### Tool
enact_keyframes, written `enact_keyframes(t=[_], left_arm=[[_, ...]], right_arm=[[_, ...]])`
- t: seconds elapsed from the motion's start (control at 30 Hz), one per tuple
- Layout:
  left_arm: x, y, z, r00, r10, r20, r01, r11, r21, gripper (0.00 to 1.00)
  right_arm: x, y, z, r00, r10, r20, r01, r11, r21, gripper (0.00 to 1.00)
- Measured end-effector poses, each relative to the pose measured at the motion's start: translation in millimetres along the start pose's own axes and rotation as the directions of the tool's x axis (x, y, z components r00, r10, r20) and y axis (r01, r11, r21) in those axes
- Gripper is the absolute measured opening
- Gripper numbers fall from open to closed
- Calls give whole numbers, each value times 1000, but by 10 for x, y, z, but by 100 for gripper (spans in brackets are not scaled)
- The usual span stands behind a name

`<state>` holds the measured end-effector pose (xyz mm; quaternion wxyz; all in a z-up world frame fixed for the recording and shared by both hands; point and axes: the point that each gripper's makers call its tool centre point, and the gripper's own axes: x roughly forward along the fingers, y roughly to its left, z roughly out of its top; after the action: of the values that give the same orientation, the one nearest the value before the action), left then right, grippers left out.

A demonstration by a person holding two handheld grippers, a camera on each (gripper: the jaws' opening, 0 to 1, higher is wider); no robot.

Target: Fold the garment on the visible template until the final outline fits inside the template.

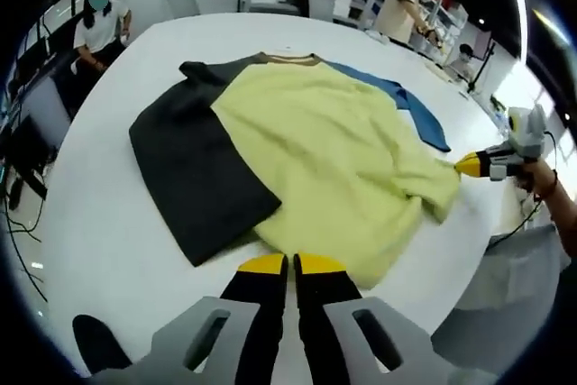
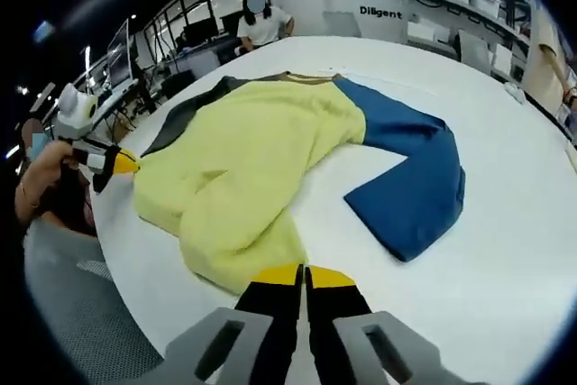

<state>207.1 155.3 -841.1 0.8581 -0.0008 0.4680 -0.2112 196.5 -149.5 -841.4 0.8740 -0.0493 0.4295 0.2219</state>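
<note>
The large round white table (image 1: 108, 223) carries the garment, a soft sweatshirt with a pale yellow body (image 1: 334, 160), one dark grey sleeve (image 1: 194, 178) and one blue sleeve (image 2: 415, 178), lying near the table's middle. No template outline can be made out on the surface. The yellow body is bunched and partly doubled over itself, while both sleeves lie spread outward, so folding appears barely begun; the sleeves and a tidy final outline remain.

The left gripper (image 1: 290, 266) sits at the yellow hem, jaws closed together, seemingly pinching the edge, though contact cannot be confirmed. The right gripper (image 2: 303, 272) is likewise closed at the opposite yellow edge.
</note>
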Motion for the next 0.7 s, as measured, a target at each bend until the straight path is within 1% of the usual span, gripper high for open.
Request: enact_keyframes(t=[0.1,0.13,0.2,0.27,0.33,0.37,0.53,0.6,0.67,0.7], left_arm=[[-29,35,-5,1000,10,-5,-10,1000,4,0],[-38,48,-5,1000,12,-5,-12,1000,4,0],[-61,66,-19,1000,14,-8,-14,1000,0,0],[-72,84,-37,1000,19,-14,-19,1000,2,0],[-79,94,-50,1000,19,-19,-18,1000,5,0],[-99,112,-89,999,9,-31,-9,1000,-4,0],[-116,108,-130,999,-1,-42,1,1000,-10,0],[-123,106,-137,999,-3,-42,2,1000,-10,0],[-126,107,-147,999,-3,-44,2,1000,-11,0],[-127,106,-151,999,-3,-45,2,1000,-13,0]], right_arm=[[-58,22,-50,999,-31,-9,31,999,-27,0],[-82,26,-66,999,-51,-7,50,999,-21,0],[-107,37,-114,998,-64,-25,63,998,-19,0],[-141,6,-146,995,-100,-28,100,995,-2,0],[-157,3,-174,994,-106,-37,106,994,5,0],[-220,35,-254,992,-113,-57,117,991,65,0],[-298,84,-350,988,-136,-77,143,986,91,0],[-327,95,-364,986,-150,-76,158,980,118,0],[-364,82,-396,980,-180,-84,192,966,171,0],[-380,90,-408,979,-185,-88,198,963,185,0]])
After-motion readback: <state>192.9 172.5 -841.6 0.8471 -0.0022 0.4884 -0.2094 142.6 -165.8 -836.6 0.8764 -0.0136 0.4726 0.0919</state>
